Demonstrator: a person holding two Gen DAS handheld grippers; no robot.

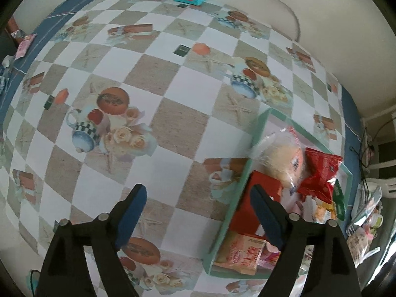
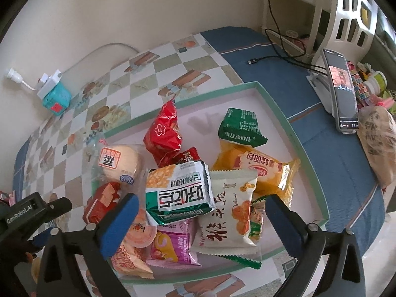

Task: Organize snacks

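Foil and film wrappers make up nearly the whole load: the snacks lie heaped in a shallow tray (image 2: 292,133) with a green rim, which sits on the checked tablecloth (image 1: 158,128) near the table's blue edge. Uppermost is a white-and-green packet (image 2: 179,193), resting across a cream packet (image 2: 227,212) and a pink one (image 2: 173,245); an orange bread packet (image 2: 259,170), a green sachet (image 2: 241,127), a red foil bag (image 2: 164,131) and a clear-wrapped bun (image 2: 121,163) lie around them. All appear light, soft and air-filled, with slick skins likely to slide, and contents judged crushable. A hold across the flat middle, or on a crimped end seal, looks safest. The right gripper (image 2: 200,220) hangs over the pile with its jaws wide apart and nothing pressed between them. The left gripper (image 1: 198,212) is likewise spread and empty, one finger over bare cloth, the other over the tray's near corner by a red box (image 1: 257,198).
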